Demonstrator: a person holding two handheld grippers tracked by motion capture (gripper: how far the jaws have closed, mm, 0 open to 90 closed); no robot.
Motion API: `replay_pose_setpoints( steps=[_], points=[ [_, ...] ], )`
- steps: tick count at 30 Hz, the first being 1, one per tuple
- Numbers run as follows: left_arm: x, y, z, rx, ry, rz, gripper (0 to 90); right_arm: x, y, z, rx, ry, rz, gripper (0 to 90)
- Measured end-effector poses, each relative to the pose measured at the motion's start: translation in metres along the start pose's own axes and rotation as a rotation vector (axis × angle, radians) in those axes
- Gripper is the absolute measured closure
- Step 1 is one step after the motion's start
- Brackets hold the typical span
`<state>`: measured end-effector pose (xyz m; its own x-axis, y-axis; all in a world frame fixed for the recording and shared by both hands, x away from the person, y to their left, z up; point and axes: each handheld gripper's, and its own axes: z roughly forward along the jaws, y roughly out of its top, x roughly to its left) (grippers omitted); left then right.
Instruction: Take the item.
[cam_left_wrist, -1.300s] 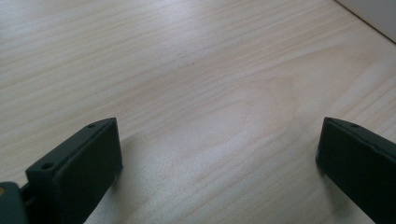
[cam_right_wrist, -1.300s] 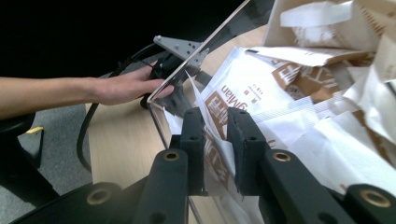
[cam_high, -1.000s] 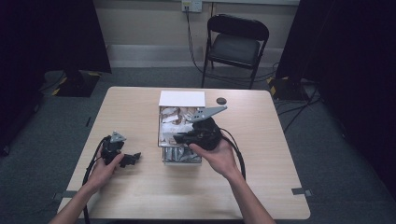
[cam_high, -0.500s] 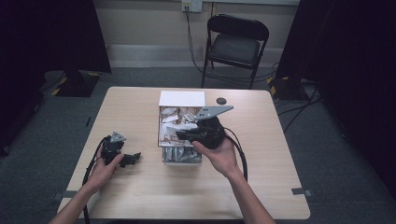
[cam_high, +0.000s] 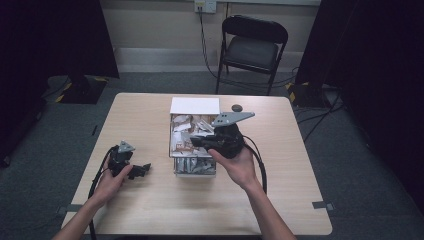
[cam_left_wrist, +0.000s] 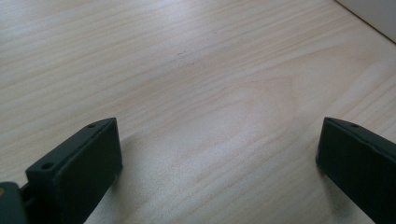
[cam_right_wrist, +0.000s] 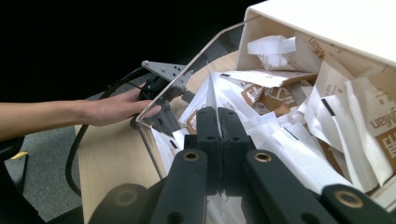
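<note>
A clear-walled box stands mid-table, full of white and brown paper packets, with a white block at its far end. My right gripper hovers over the box and points left. In the right gripper view its jaws are pressed together, and the edge of a white packet rises from between their tips. More packets lie beyond. My left gripper rests on the table left of the box. Its jaws stand wide apart over bare wood.
A small dark round object lies on the table behind the box. A folding chair stands beyond the far edge. Cables trail from both grippers. Bare tabletop spreads to the right and front.
My right gripper has shifted slightly over the box. The left hand and its gripper have stayed where they were.
</note>
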<state>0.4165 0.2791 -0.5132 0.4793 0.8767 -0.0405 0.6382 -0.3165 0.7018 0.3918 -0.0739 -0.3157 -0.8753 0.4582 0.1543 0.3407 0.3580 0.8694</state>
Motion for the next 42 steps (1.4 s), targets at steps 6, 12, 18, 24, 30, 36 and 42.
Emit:
replay_pose_setpoints(
  steps=[6, 12, 18, 24, 30, 36, 42],
  points=[
    [0.0, 0.0, 0.0, 0.0, 0.0, 0.0, 0.0, 0.001, 0.001, -0.004, -0.009, 0.002, -0.007, 89.1],
    [0.0, 0.0, 0.0, 0.0, 0.0, 0.0, 0.0, 0.002, 0.003, -0.008, -0.026, 0.002, -0.013, 89.1],
    [0.0, 0.0, 0.0, -0.002, 0.0, -0.002, 0.0, 0.004, 0.006, -0.013, -0.042, 0.001, -0.02, 89.1],
    [0.0, 0.0, 0.0, 0.004, -0.001, 0.003, 0.0, 0.008, 0.01, -0.02, -0.059, 0.012, -0.028, 89.1],
    [0.0, 0.0, 0.0, 0.004, -0.002, 0.004, 0.0, 0.01, 0.012, -0.026, -0.074, 0.011, -0.034, 89.2],
    [0.0, 0.0, 0.0, 0.0, 0.0, 0.0, 0.0, 0.012, 0.014, -0.034, -0.091, 0.006, -0.044, 89.1],
    [0.0, 0.0, 0.0, 0.0, 0.0, 0.0, 0.0, 0.014, 0.016, -0.043, -0.109, -0.001, -0.049, 89.1]
  ],
)
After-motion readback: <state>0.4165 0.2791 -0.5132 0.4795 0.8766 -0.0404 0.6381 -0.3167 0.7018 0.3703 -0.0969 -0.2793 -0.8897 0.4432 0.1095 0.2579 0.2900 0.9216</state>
